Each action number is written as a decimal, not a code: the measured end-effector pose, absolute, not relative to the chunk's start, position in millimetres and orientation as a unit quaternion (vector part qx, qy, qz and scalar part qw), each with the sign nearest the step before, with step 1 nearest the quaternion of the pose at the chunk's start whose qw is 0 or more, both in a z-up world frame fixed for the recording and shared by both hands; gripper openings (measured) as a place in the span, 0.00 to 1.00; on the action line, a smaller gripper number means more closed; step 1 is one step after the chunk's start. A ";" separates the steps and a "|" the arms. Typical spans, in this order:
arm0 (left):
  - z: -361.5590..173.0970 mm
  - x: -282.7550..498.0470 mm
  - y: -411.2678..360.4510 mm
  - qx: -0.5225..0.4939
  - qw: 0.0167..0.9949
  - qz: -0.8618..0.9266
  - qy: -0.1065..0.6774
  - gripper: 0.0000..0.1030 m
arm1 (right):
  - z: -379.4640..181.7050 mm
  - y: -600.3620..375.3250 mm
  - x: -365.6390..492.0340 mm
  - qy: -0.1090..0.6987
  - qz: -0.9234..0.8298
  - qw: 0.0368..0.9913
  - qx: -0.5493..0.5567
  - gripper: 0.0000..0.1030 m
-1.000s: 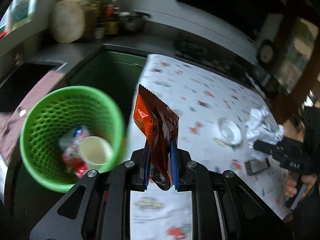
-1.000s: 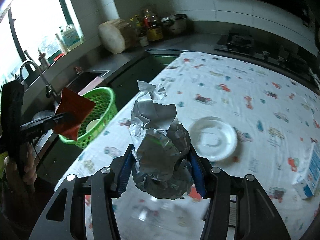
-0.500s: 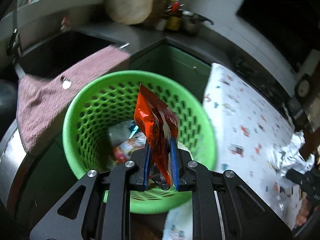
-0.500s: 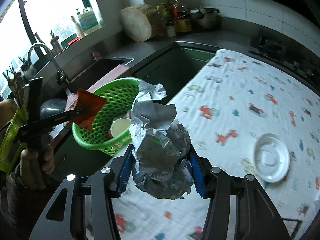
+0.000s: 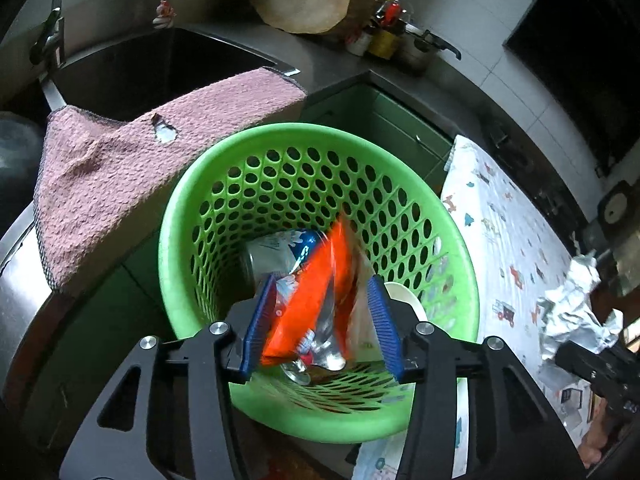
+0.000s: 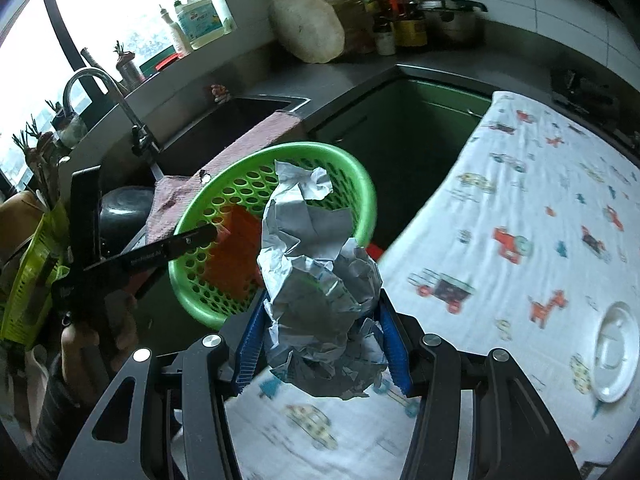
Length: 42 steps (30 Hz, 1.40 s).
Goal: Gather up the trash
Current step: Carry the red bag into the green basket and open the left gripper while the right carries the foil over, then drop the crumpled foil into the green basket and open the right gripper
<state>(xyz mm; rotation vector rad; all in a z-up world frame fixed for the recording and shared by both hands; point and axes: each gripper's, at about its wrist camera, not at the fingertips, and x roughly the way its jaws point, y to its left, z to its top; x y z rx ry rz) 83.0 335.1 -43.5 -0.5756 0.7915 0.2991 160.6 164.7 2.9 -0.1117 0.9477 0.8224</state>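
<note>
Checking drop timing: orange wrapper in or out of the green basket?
In. The orange wrapper sits below the green basket rim; left hand-held gripper jaws have just been opening, pads clear of it.

We see through two wrist fisheyes, both angled downward — left close above the green basket (image 5: 320,412), right farther back; both share it (image 6: 362,184).

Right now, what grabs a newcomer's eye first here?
The green basket beside the sink, with the orange wrapper dropping into it between the left gripper's jaws, which have just been opening. Next, the crumpled foil ball clamped in the right gripper above the patterned tablecloth.
</note>
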 end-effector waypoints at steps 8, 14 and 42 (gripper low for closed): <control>-40.6 62.2 344.9 -0.297 0.870 0.146 0.365 0.55 | -9.0 207.0 164.7 0.449 0.395 0.799 -0.060 0.50; -33.0 47.0 345.9 -0.304 0.873 0.150 0.352 0.55 | -16.8 240.5 160.0 0.455 0.415 0.786 -0.062 0.51; -13.2 25.8 327.9 -0.296 0.878 0.150 0.344 0.55 | 12.6 217.1 131.3 0.409 0.444 0.795 -0.057 0.81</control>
